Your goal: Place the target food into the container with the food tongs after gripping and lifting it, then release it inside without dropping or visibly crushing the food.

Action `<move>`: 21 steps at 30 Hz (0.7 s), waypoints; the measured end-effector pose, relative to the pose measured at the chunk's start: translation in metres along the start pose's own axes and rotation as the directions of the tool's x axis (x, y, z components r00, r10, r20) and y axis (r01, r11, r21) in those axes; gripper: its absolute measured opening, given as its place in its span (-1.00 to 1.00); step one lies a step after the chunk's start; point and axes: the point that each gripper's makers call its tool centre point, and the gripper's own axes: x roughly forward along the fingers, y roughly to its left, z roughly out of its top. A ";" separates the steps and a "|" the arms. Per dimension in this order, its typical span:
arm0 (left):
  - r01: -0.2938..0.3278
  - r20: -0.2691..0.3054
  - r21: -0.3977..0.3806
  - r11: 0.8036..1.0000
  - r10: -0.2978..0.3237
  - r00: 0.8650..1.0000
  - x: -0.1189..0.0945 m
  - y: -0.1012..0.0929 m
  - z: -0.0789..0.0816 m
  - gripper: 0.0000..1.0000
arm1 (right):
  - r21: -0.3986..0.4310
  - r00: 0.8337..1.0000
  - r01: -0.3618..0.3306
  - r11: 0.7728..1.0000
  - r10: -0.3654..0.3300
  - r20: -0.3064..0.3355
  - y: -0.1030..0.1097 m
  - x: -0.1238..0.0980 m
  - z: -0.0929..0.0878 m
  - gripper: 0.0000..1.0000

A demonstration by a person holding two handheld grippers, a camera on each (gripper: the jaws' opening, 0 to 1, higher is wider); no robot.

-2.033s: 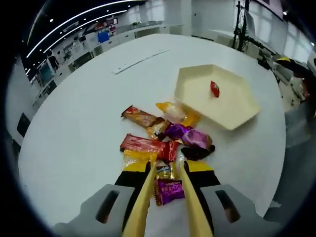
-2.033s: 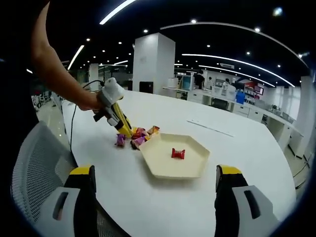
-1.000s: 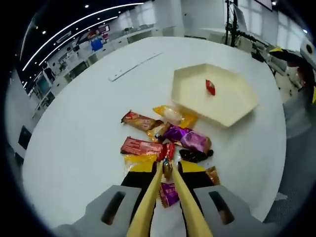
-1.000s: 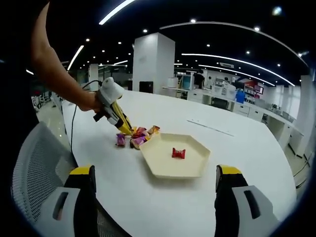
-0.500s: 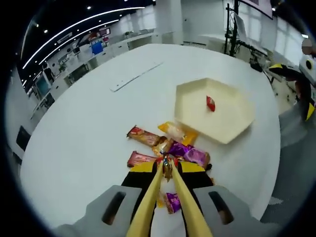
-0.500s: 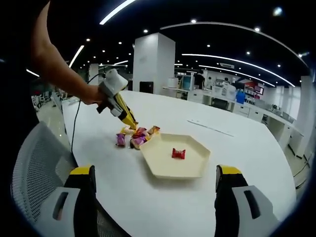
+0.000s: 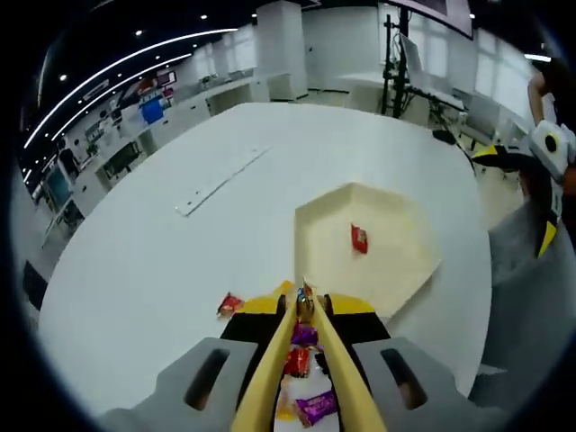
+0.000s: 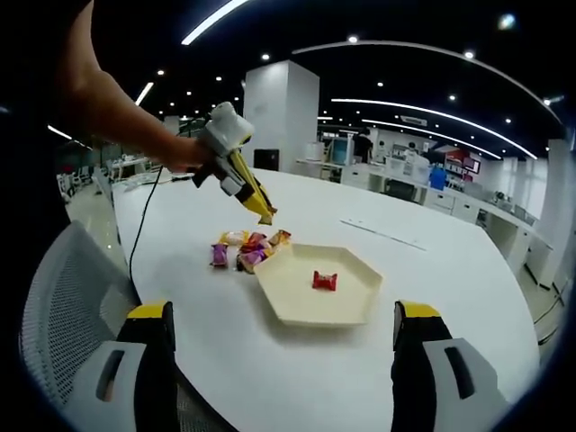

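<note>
My left gripper (image 7: 304,313) is shut on yellow food tongs (image 7: 268,382), and the tong tips pinch a small wrapped candy (image 7: 305,294) in the air. Under them lies a pile of wrapped snacks (image 7: 298,360), just short of the cream hexagonal tray (image 7: 400,270). One red candy (image 7: 359,238) lies in the tray. In the right gripper view a hand holds the left gripper (image 8: 229,135) with the tongs (image 8: 252,193) high above the snack pile (image 8: 247,249), left of the tray (image 8: 297,301) and its red candy (image 8: 325,281). My right gripper (image 8: 283,315) is open, low and near, holding nothing.
The round white table (image 7: 135,270) carries a long pale strip (image 7: 220,180) beyond the tray. A grey mesh chair (image 8: 54,315) stands at the table's near edge. A person (image 7: 551,153) stands to the right of the table. Desks and a white pillar (image 8: 279,112) fill the background.
The left gripper has lifted the tongs with the small candy well above the pile and carried them toward the tray. The right gripper has stayed still.
</note>
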 end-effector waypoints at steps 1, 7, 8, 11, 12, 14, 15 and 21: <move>0.008 0.001 0.006 1.000 -0.008 1.000 0.002 -0.003 0.004 -0.74 | 0.001 1.000 0.000 1.000 0.000 0.001 0.000 0.000 0.000 0.99; 0.094 0.005 0.028 0.995 -0.095 0.996 0.021 -0.031 0.031 -0.74 | 0.000 1.000 0.006 1.000 -0.006 0.002 -0.001 0.000 0.000 0.99; 0.102 0.010 0.032 0.994 -0.102 0.995 0.024 -0.035 0.034 -0.74 | -0.001 1.000 0.008 1.000 -0.008 0.001 -0.001 0.000 0.000 0.99; 0.134 0.020 0.050 0.990 -0.135 0.991 0.032 -0.049 0.049 -0.74 | 0.000 1.000 0.010 1.000 -0.010 -0.003 -0.002 0.000 -0.001 0.99; 0.145 0.022 0.062 0.987 -0.147 0.989 0.035 -0.054 0.053 -0.74 | 0.001 1.000 0.009 1.000 -0.009 -0.005 -0.002 0.000 -0.001 0.99; 0.169 0.027 0.070 0.983 -0.172 0.985 0.039 -0.064 0.062 -0.74 | -0.005 1.000 0.008 1.000 -0.008 -0.006 -0.001 0.000 -0.001 0.99; 0.179 0.028 0.079 0.981 -0.182 0.983 0.041 -0.068 0.065 -0.74 | -0.005 1.000 0.007 1.000 -0.008 -0.006 -0.001 0.000 -0.001 0.99; 0.236 0.035 0.132 0.963 -0.243 0.969 0.049 -0.093 0.081 -0.67 | -0.006 1.000 0.013 1.000 -0.013 -0.006 -0.002 0.000 -0.001 0.99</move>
